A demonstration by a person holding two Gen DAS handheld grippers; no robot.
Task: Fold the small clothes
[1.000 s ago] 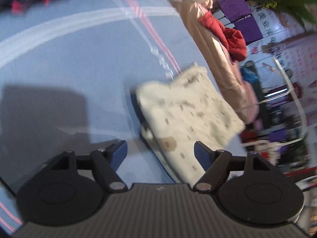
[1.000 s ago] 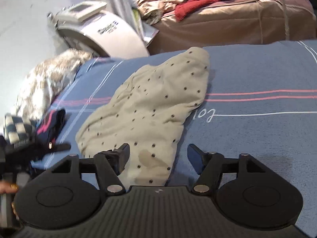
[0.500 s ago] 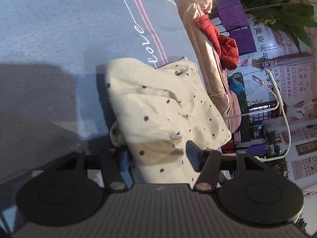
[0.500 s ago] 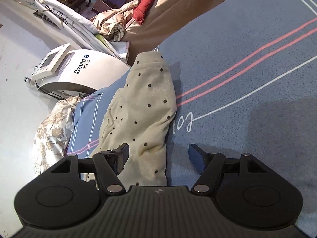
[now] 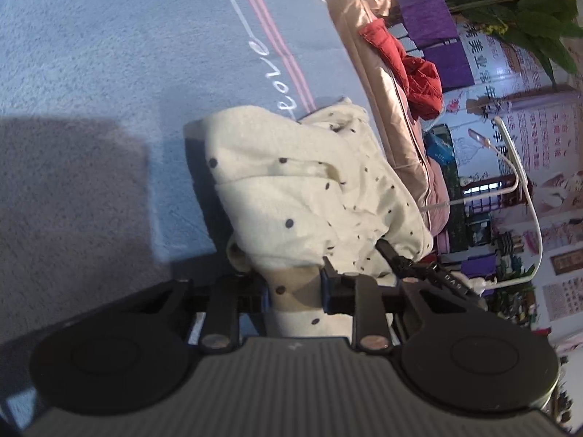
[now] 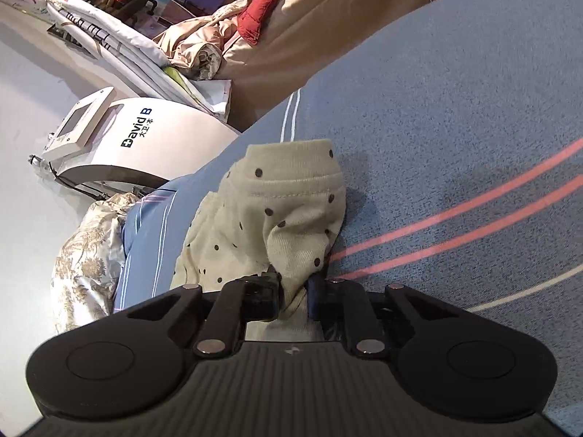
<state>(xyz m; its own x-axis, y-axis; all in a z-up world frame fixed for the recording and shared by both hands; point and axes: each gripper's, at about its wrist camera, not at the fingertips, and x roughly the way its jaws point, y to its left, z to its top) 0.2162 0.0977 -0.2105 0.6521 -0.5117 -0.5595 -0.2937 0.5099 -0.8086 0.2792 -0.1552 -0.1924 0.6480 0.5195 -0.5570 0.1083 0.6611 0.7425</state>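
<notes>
Both tongs are closing on the same cream polka-dot garment (image 5: 313, 196). At the bottom centre of the left wrist view, the left gripper (image 5: 294, 289) has a fold of that cloth pinched between its pads, and the right gripper (image 6: 294, 291) likewise pinches a bunched edge at the bottom centre of its own view. Beyond the jaws the garment lies crumpled mid-frame on a blue bedspread (image 6: 455, 116) with pink stripes (image 6: 473, 218). Farther off, at upper left of the right view, stands a white machine (image 6: 145, 138); a red cloth (image 5: 411, 73) lies on a tan cover at upper right of the left view.
</notes>
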